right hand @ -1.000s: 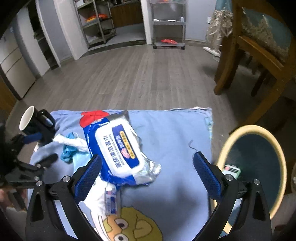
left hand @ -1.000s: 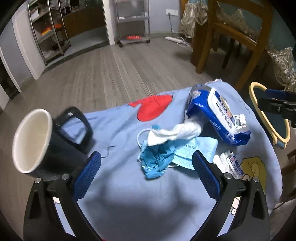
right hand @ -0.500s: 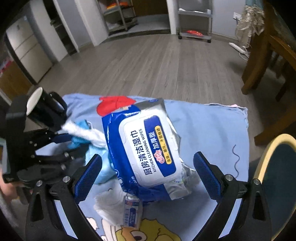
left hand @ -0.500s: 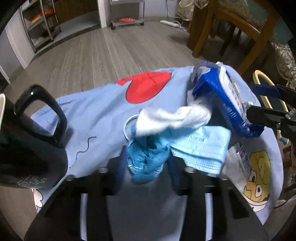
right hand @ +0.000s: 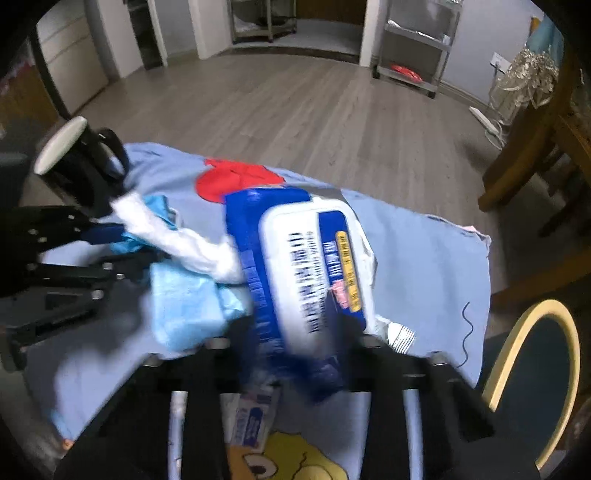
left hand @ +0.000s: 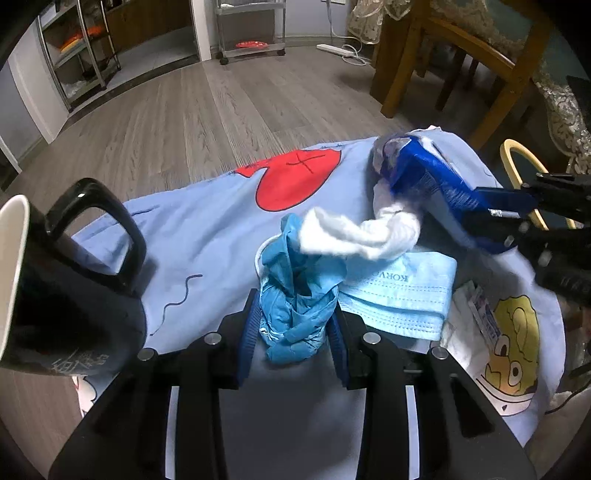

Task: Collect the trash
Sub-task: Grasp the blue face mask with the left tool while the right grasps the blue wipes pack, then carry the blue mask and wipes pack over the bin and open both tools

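My left gripper is shut on a crumpled blue glove on the light blue cloth. A white tissue wad lies over the glove, with a light blue face mask beside it. My right gripper is shut on the blue wet-wipes pack, which is tilted and blurred; it also shows in the left wrist view. A small white sachet lies under the right gripper.
A black mug with a white inside stands at the cloth's left edge. A round bin with a yellow rim sits off the cloth's right side. Wooden chair legs stand behind. Metal shelves line the far wall.
Both grippers were open a second ago. The left one moved forward and closed on the blue glove. The right one moved in and closed on the wipes pack, tipping it up.
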### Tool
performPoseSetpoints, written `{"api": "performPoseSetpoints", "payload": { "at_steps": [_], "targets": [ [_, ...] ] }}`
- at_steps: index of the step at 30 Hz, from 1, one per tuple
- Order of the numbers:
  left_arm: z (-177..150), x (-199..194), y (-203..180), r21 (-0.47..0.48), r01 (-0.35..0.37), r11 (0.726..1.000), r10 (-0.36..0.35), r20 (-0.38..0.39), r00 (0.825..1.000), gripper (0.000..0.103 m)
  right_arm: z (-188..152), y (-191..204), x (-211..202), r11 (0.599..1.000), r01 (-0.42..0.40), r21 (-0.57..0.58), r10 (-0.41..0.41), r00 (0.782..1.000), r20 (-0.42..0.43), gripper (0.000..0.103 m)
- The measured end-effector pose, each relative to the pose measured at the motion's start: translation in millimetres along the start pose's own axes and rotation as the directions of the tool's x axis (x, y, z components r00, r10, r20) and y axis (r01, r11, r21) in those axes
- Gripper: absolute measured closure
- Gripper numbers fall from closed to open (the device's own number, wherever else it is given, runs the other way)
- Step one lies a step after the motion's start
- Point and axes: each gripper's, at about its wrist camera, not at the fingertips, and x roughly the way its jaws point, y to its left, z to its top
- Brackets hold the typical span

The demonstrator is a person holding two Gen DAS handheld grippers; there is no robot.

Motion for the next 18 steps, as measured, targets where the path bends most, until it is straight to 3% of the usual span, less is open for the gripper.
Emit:
{"api": "performPoseSetpoints", "payload": {
  "at_steps": [1,2,7,18],
  "targets": [
    [-0.5,-3.1,-0.2,0.004,-0.003,1.000,0.003,0.003,1.000,0.069,-0.2,-0.3,-6.4,1.000,-0.008,0.002,0.008,1.000,0.007,0.097],
    [-1.4,-7.1,-0.6,0.008,-0.006,1.000,0.006,0.007,1.000,0.069,-0.4,-0.5,-10.7,1.000,-0.019,0.003,0.019,1.000,0.011,0.099],
    [-4.2,-32.0,-1.8,0.007,-0.012,1.000,0.012,0.033,0.999,0.069,-4.4,-7.5,-41.6,0.999,-0.038,0.035,0.037,0.999,0.033,0.100],
    [-16.2,-115.3,-34.7,0.044,0.032,0.999,-0.039,0.148,0.988,0.069,-29.6,-35.7,-144.8,0.970,-0.085,0.229,0.040,0.980,0.195,0.100]
  ]
}}
